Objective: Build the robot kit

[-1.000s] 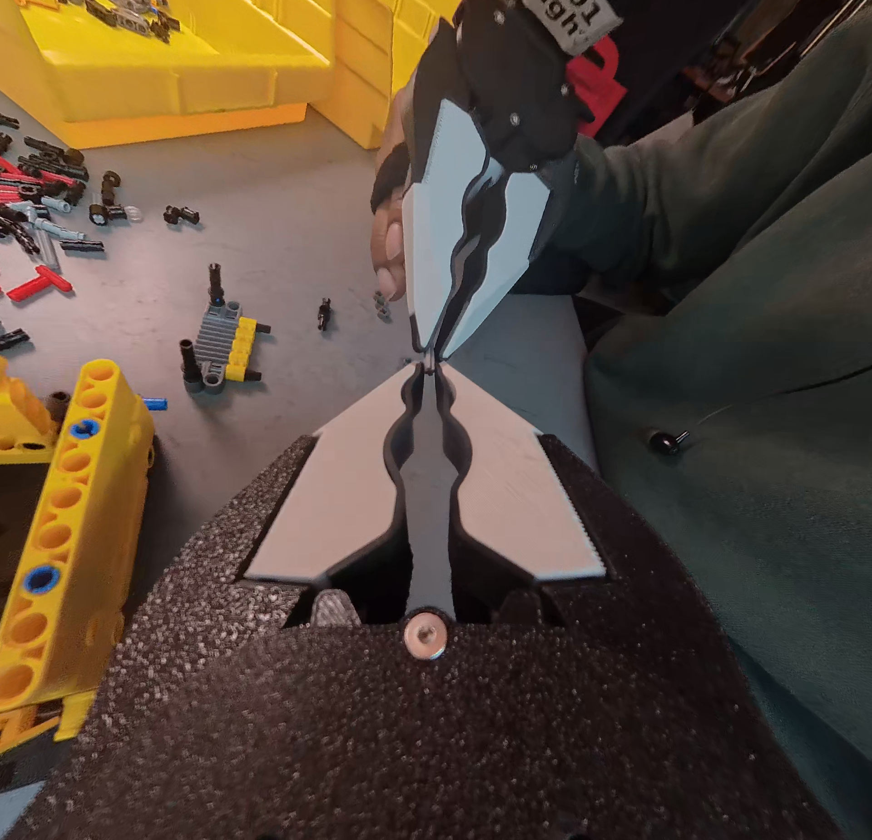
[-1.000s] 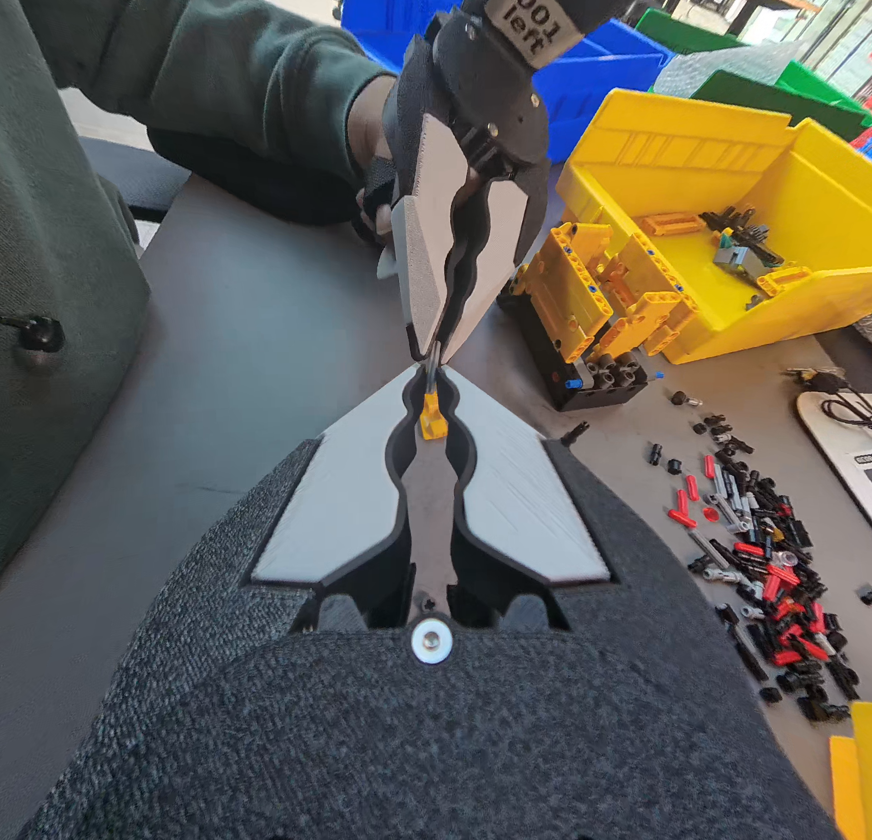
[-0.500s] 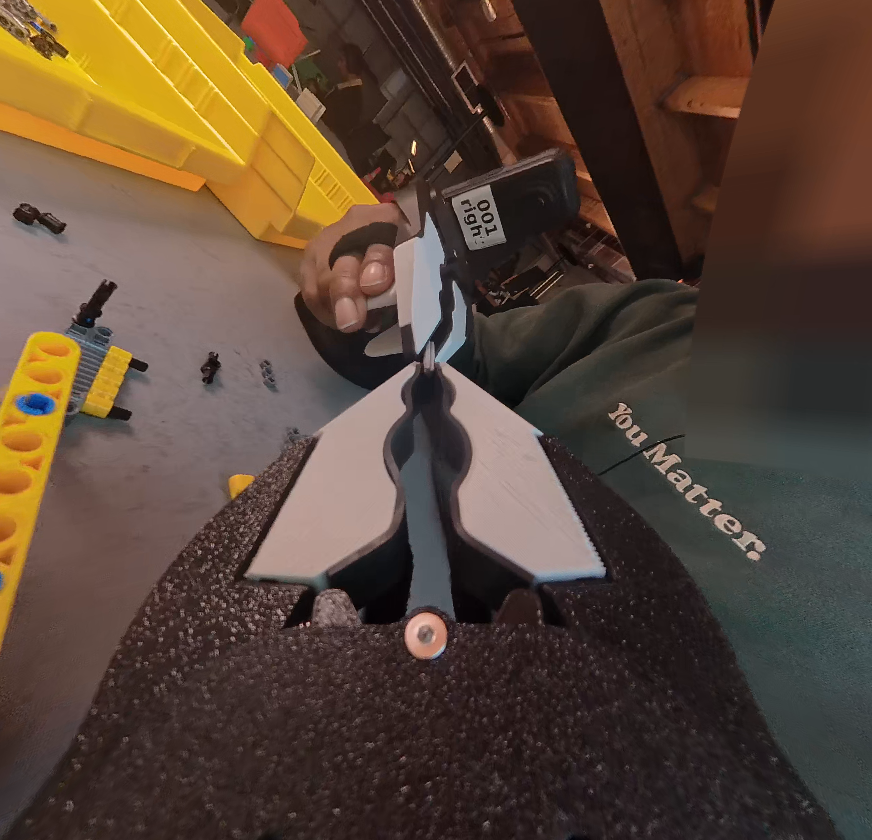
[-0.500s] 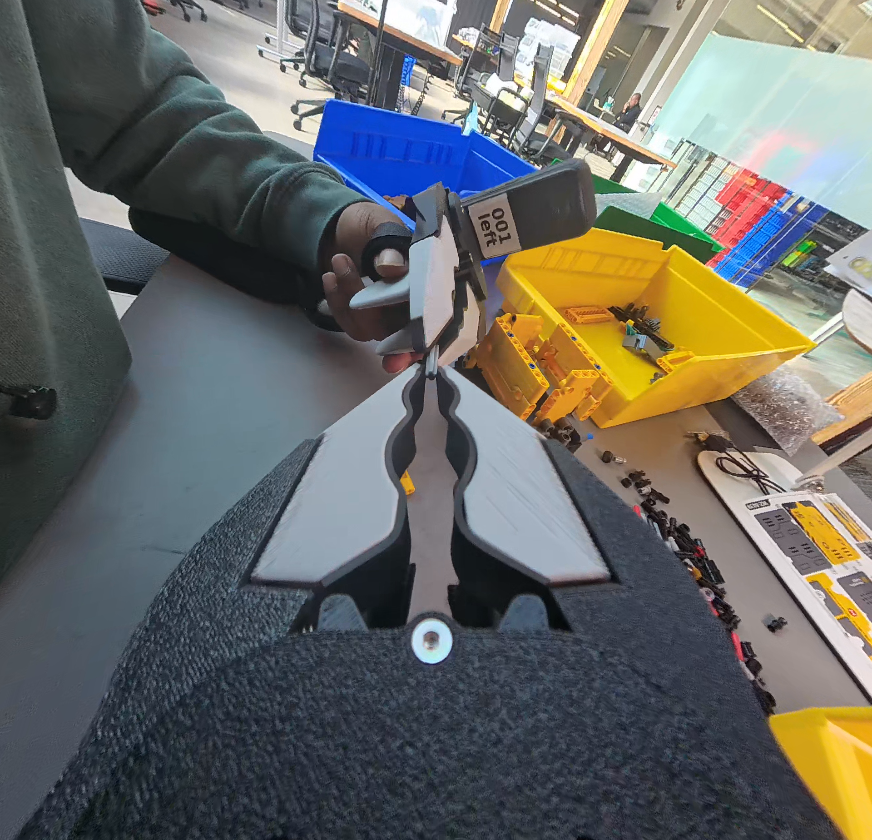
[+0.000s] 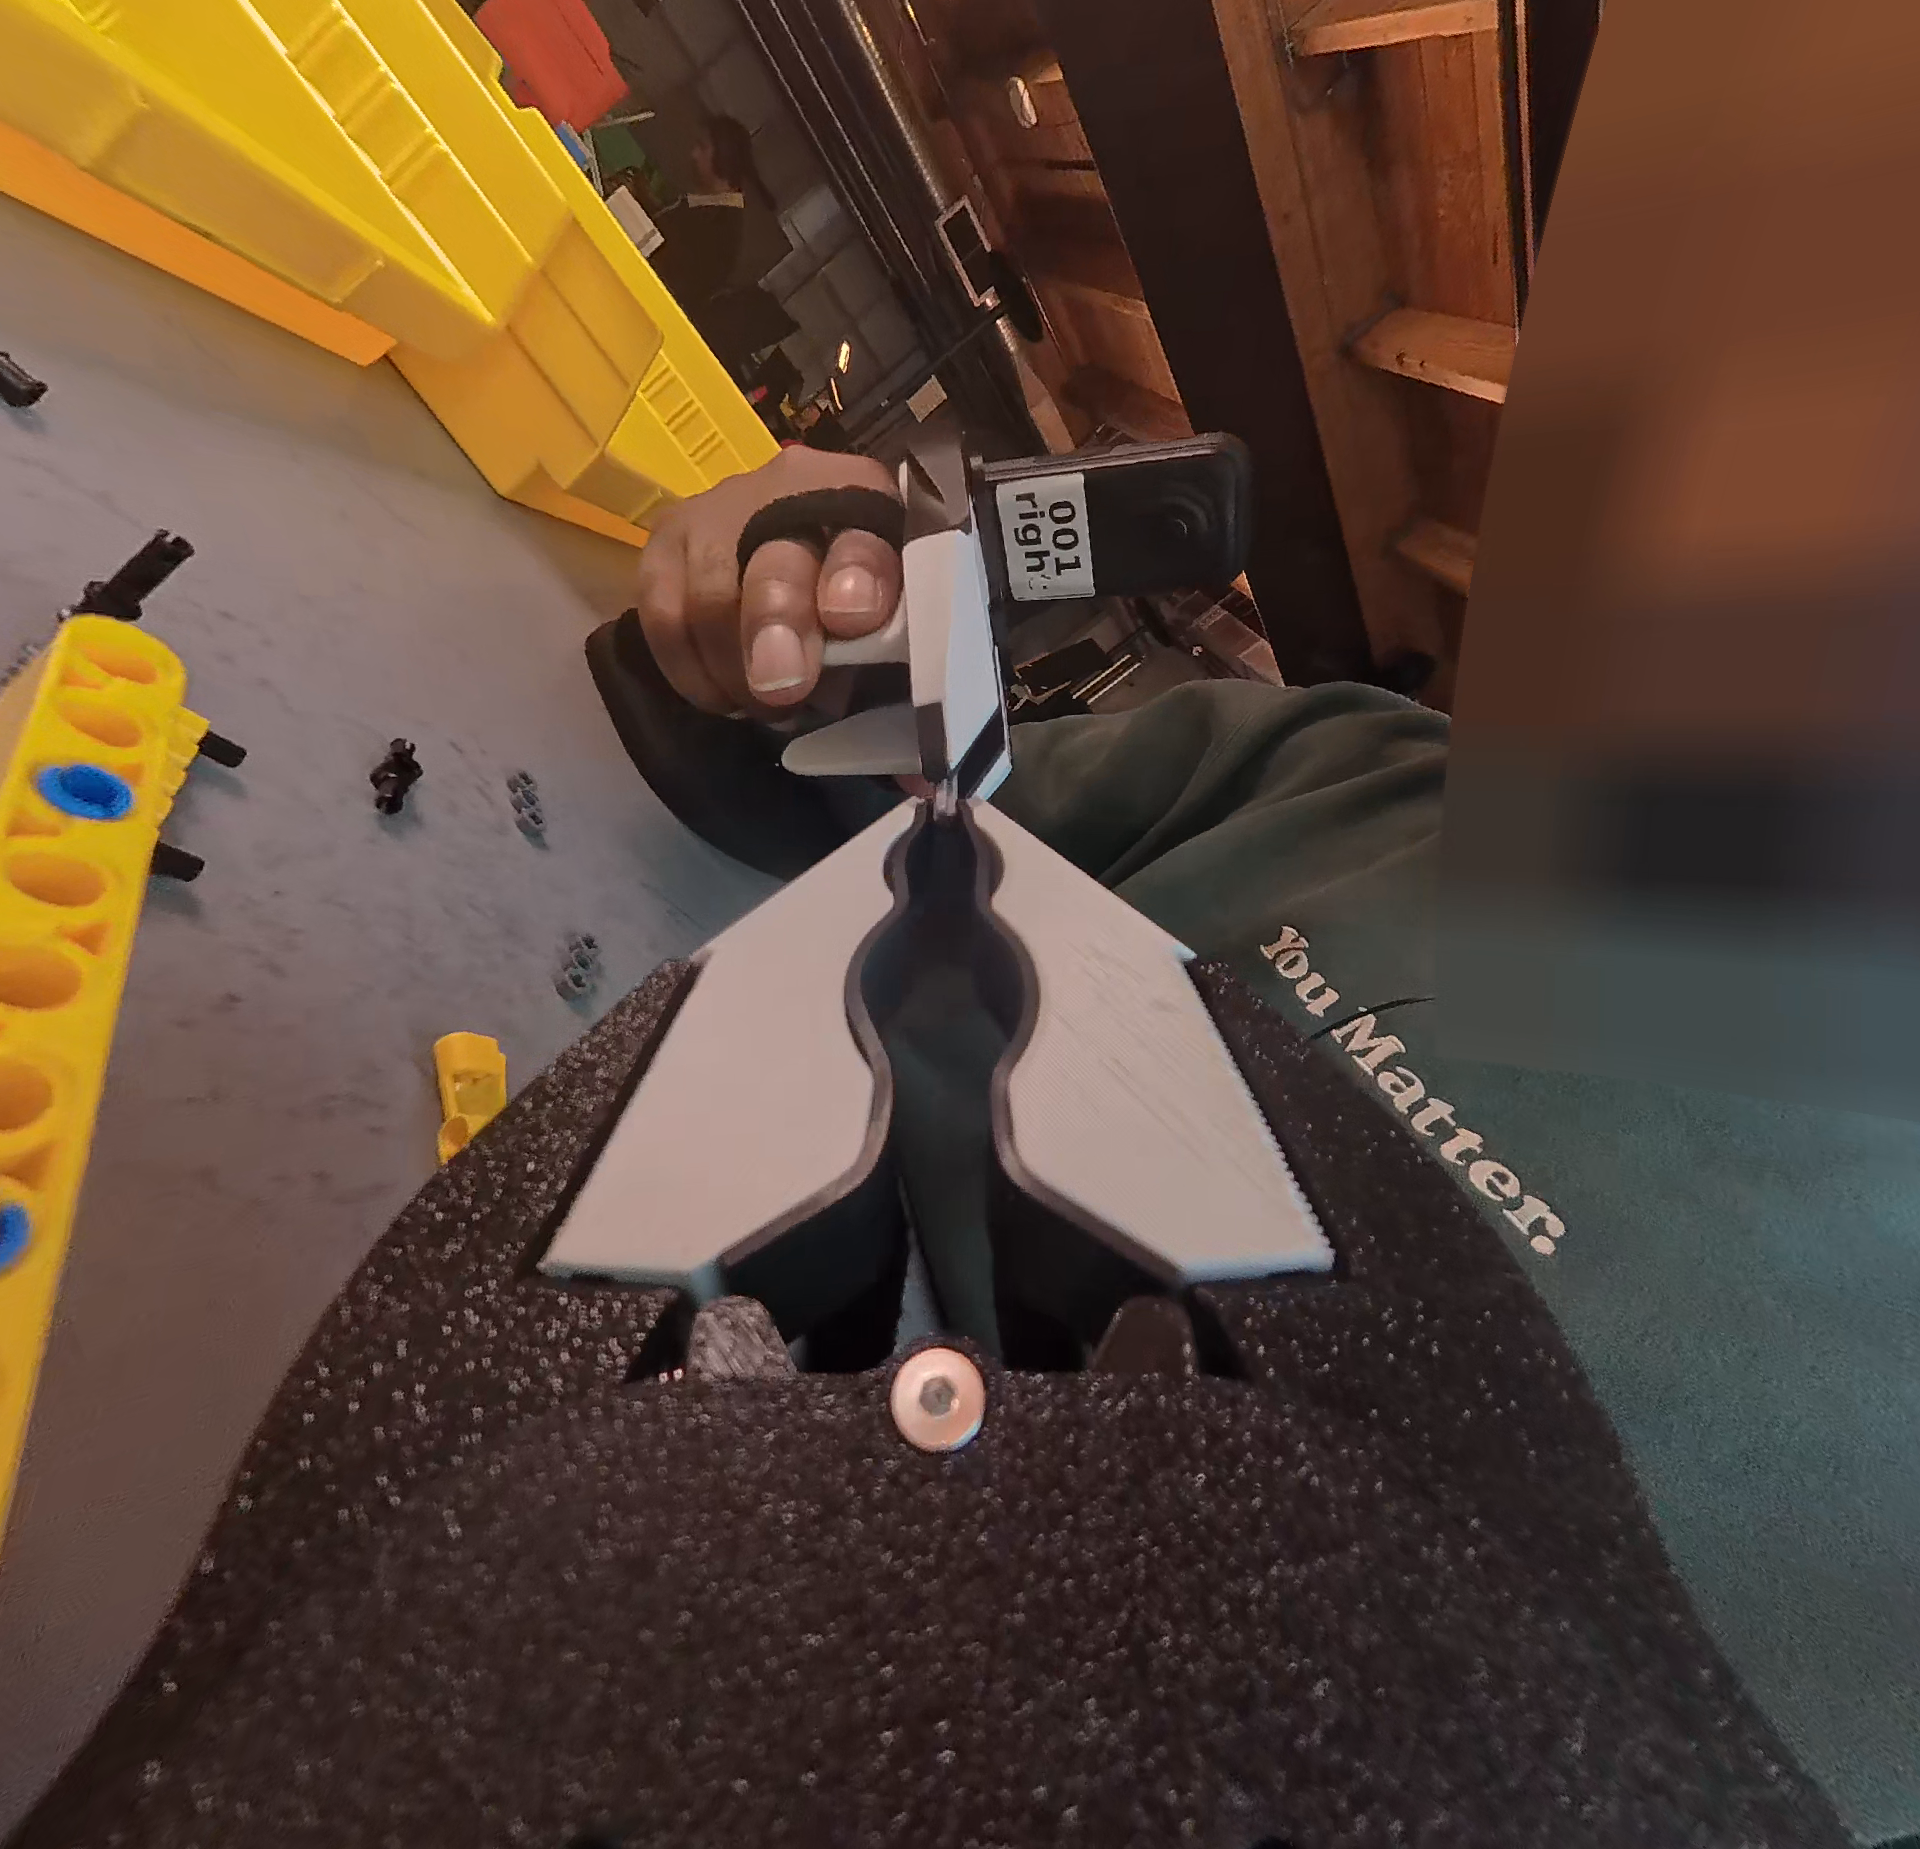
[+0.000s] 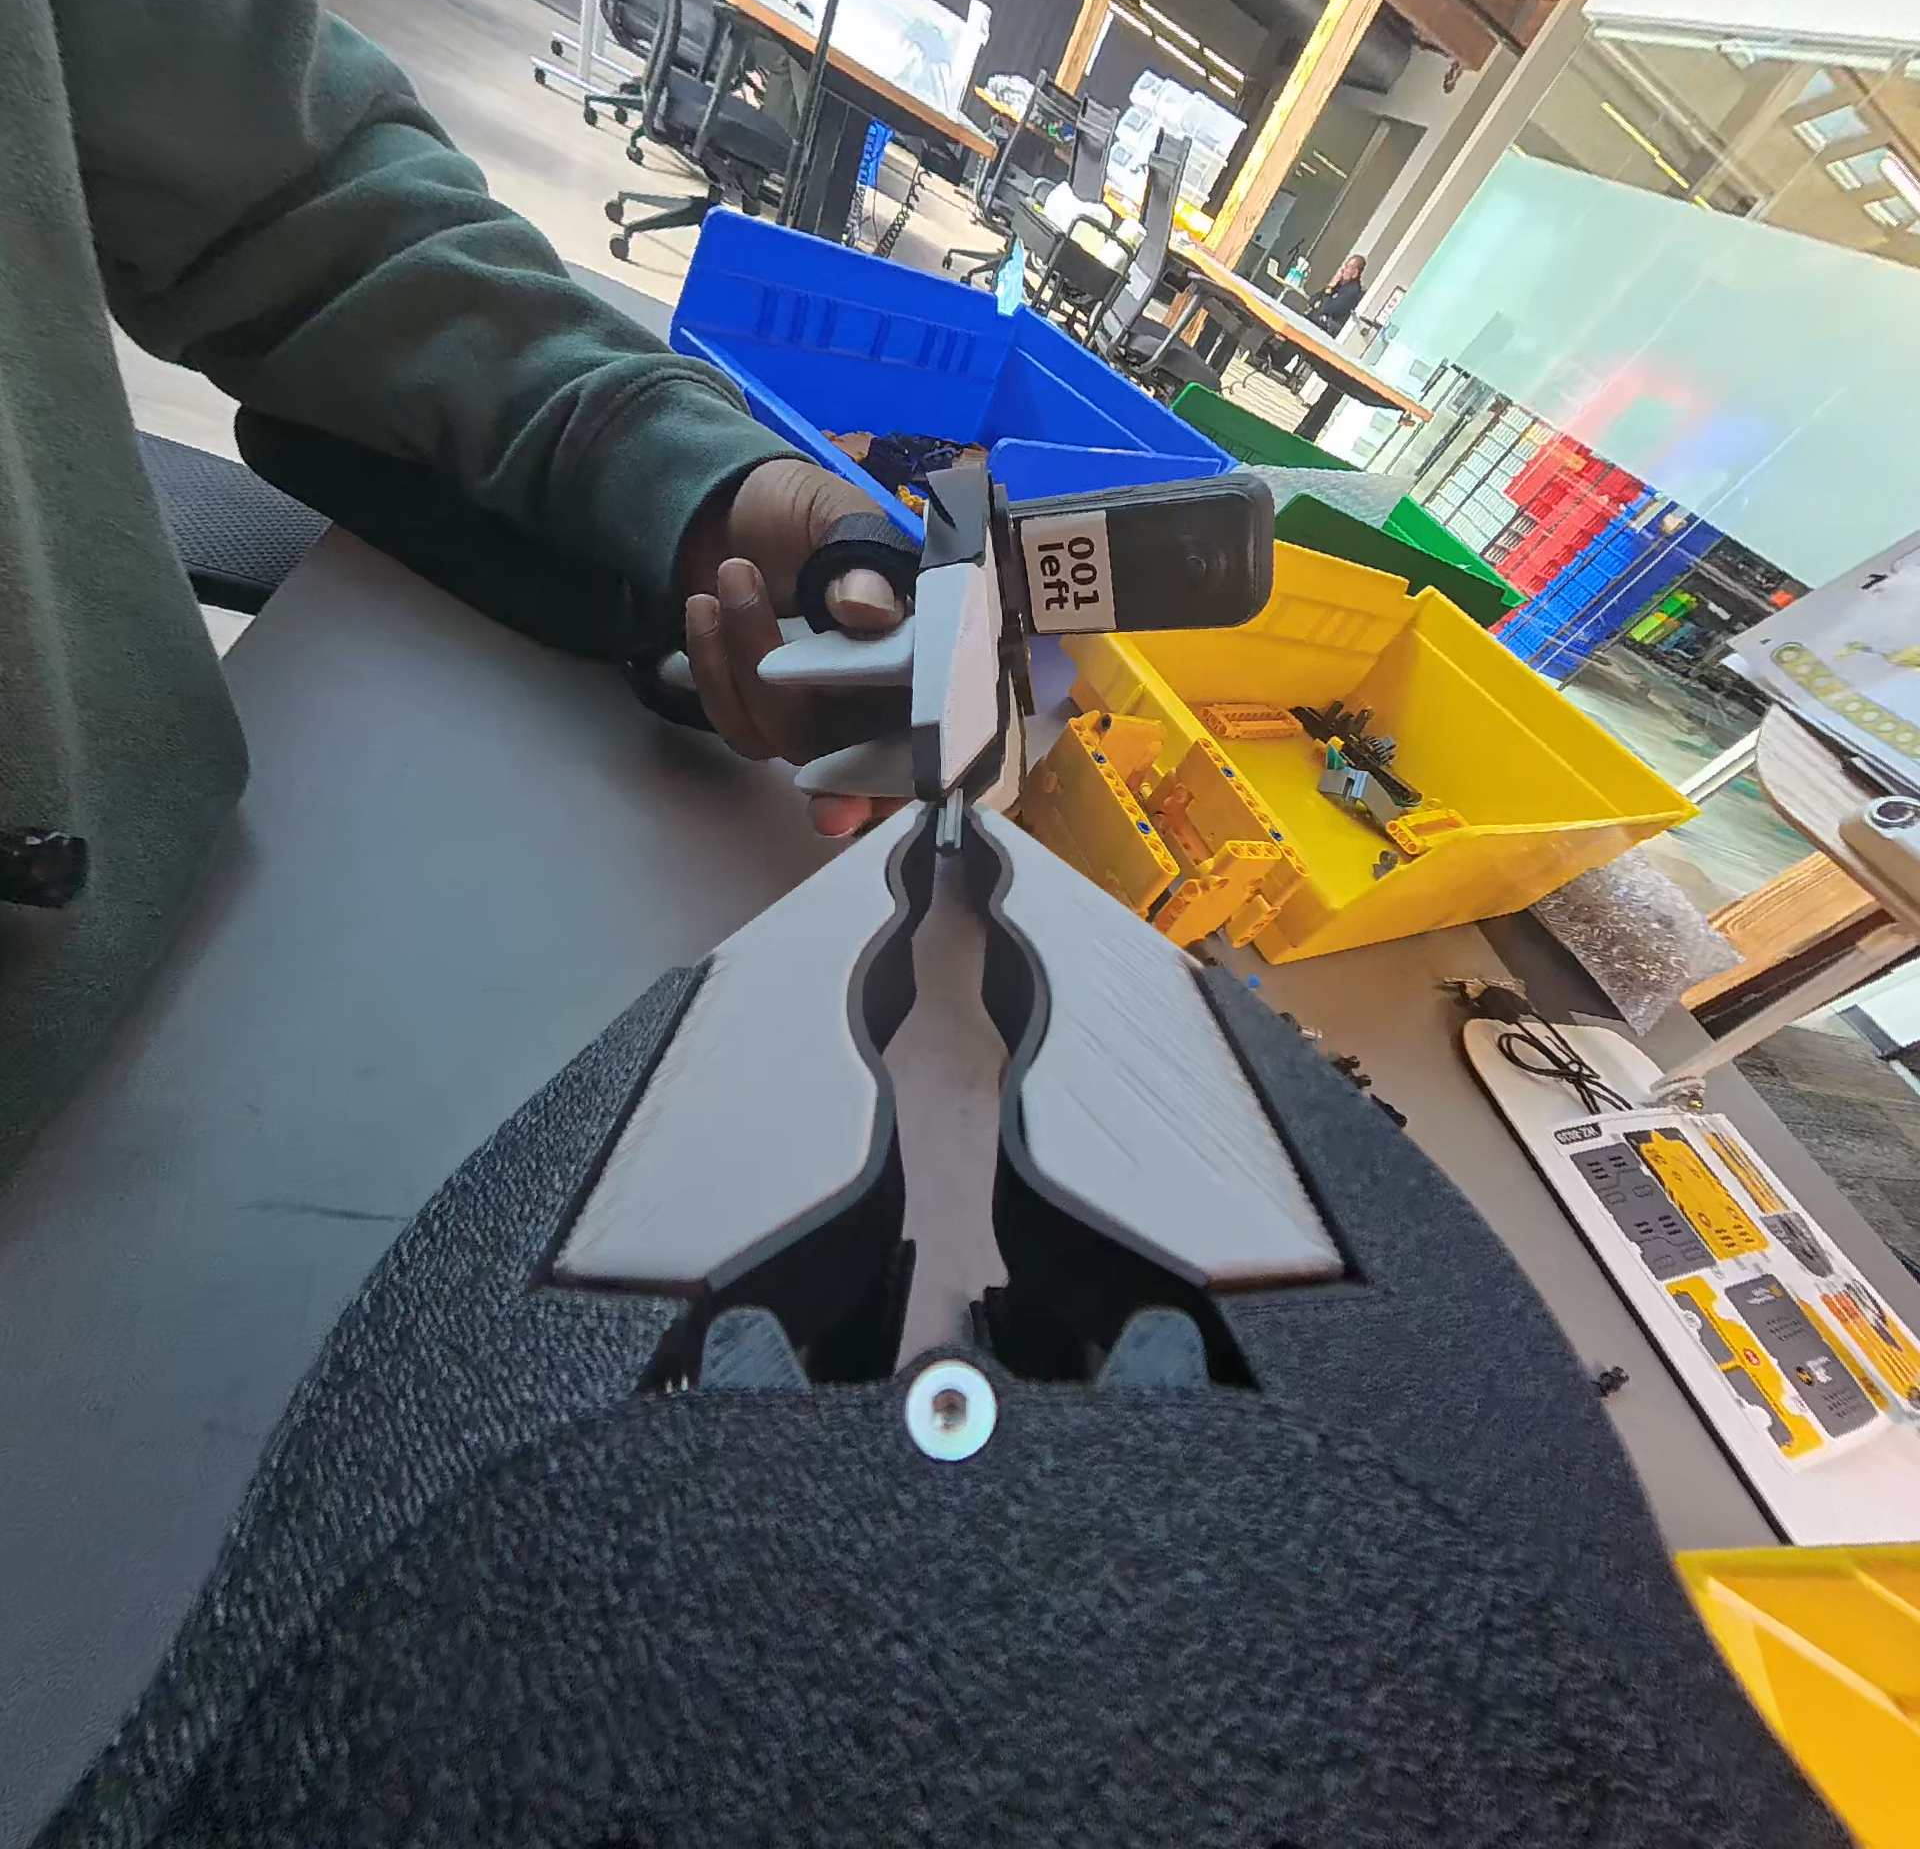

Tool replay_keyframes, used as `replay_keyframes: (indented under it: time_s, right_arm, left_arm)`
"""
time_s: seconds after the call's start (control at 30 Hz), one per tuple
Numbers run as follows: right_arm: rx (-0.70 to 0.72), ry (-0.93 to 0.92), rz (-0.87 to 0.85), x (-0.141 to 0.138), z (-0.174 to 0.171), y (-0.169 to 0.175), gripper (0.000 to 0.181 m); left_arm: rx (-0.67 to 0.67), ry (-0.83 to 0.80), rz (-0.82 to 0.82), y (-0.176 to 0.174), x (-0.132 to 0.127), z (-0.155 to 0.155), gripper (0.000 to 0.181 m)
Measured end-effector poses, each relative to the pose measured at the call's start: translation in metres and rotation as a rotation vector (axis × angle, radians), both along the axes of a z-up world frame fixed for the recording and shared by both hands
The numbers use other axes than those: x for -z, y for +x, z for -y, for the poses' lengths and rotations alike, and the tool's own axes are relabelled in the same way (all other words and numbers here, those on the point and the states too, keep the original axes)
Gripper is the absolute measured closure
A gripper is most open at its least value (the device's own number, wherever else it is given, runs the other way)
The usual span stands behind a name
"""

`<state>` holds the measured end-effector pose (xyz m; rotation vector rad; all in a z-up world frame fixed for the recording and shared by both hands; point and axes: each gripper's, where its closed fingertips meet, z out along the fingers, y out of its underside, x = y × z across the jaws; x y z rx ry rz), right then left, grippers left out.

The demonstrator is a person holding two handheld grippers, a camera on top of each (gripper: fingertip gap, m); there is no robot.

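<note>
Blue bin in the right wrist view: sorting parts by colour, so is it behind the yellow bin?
Yes, the blue bin sits behind the yellow bin.

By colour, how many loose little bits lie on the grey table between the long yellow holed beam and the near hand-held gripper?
Small black plastic pin: 1
Small grey plastic connectors: 2
Small yellow plastic piece: 1
Total: 4
Uncounted: the thin grey piece pinched by the left hand-held gripper and right hand-held gripper.

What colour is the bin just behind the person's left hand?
Blue; the bin shows best in the right wrist view, behind the hand.
</note>
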<state>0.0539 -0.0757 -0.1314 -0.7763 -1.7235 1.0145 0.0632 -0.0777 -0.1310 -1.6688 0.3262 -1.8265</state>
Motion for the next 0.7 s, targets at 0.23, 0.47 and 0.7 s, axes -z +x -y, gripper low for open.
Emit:
replay_keyframes:
  time_s: [0.23, 0.47, 0.7]
  right_arm:
    - [0.040, -0.082, 0.078, 0.010, -0.019, 0.003, 0.178]
    - [0.088, -0.132, 0.123, 0.018, -0.038, 0.007, 0.178]
    - [0.084, -0.112, 0.169, 0.029, -0.035, 0.006, 0.177]
  left_arm:
    - [-0.118, 0.180, -0.419, -0.013, 0.031, -0.009, 0.171]
    - [-0.101, 0.307, -0.961, -0.020, 0.095, -0.011, 0.161]
    - [-0.097, 0.422, -1.165, -0.018, 0.111, -0.014, 0.165]
